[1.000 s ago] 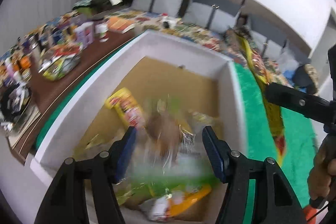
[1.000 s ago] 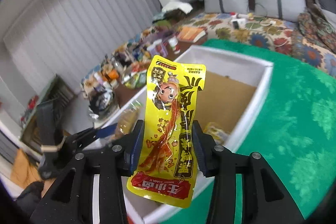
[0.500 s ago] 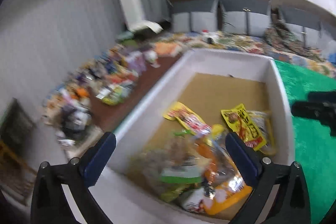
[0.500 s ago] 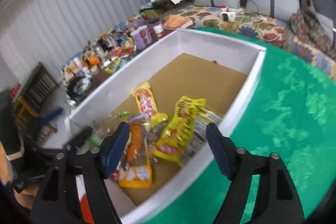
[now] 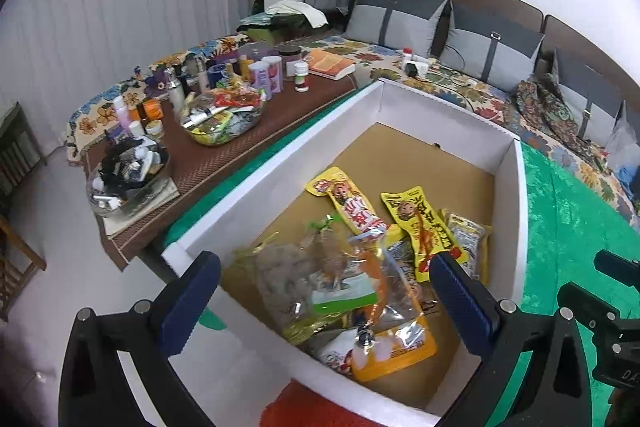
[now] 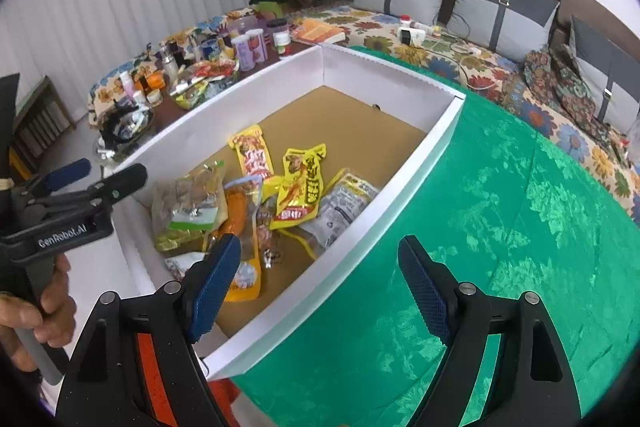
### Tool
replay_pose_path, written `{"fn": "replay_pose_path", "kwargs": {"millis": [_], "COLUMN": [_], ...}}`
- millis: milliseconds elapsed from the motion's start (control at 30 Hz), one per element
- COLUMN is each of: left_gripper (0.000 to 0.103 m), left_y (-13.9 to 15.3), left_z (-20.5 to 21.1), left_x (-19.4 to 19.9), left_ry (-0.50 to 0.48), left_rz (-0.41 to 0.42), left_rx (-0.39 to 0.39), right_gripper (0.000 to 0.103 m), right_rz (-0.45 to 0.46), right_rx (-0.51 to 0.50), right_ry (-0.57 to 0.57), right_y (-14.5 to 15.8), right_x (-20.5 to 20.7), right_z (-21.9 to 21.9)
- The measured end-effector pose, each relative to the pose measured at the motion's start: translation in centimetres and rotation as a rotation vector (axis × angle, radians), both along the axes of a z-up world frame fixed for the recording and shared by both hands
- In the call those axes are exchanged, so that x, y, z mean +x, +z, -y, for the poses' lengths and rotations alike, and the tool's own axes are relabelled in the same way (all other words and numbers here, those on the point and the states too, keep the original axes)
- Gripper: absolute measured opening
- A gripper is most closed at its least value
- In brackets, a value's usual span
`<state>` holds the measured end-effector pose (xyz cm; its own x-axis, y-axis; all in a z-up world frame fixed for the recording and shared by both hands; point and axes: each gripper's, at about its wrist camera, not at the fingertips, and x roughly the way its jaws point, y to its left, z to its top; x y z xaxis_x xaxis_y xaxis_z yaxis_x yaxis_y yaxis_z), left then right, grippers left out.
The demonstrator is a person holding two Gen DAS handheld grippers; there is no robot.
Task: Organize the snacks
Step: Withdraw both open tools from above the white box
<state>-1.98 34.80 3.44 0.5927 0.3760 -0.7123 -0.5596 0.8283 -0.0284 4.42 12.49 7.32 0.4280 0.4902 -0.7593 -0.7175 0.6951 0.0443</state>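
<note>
A white box (image 5: 440, 107) (image 6: 384, 71) with a brown floor holds several snack packets at its near end. A yellow spicy-strip packet (image 5: 424, 223) (image 6: 302, 191) lies on top, beside a second yellow and red packet (image 5: 348, 203) (image 6: 250, 155), a clear bag with a green label (image 5: 312, 279) (image 6: 188, 207) and an orange pouch (image 5: 392, 343) (image 6: 240, 267). My left gripper (image 5: 324, 307) is open and empty above the box's near end. My right gripper (image 6: 320, 287) is open and empty over the box's near right wall.
The box sits on a green cloth (image 6: 500, 227) (image 5: 560, 227). A brown side table (image 5: 240, 155) to the left carries bottles, jars and bowls of clutter. A floral sofa (image 6: 440, 51) with grey cushions runs behind. An orange thing (image 5: 312, 407) lies just below the box.
My right gripper opened and let go of the yellow spicy-strip packet, which now lies in the box. My left gripper opened wide too; its clear bag lies in the box. Both grippers drew back.
</note>
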Motion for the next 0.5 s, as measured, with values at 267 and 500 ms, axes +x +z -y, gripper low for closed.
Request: {"fn": "replay_pose_path", "kwargs": {"millis": [267, 500], "left_gripper": [0.103, 0.103], "left_y": [1.0, 1.5], "left_z": [1.0, 1.3], "left_x": [-0.5, -0.5], "left_ry": [0.057, 0.001], "left_rz": [-0.055, -0.09], "left_rx": [0.186, 0.185], "right_gripper": [0.084, 0.084], "right_rz": [-0.007, 0.015], "right_rx": [0.0, -0.026], "right_ry": [-0.025, -0.035], "right_y": [0.1, 0.6], "right_x": [-0.7, -1.7], "right_z": [-0.7, -1.3]}}
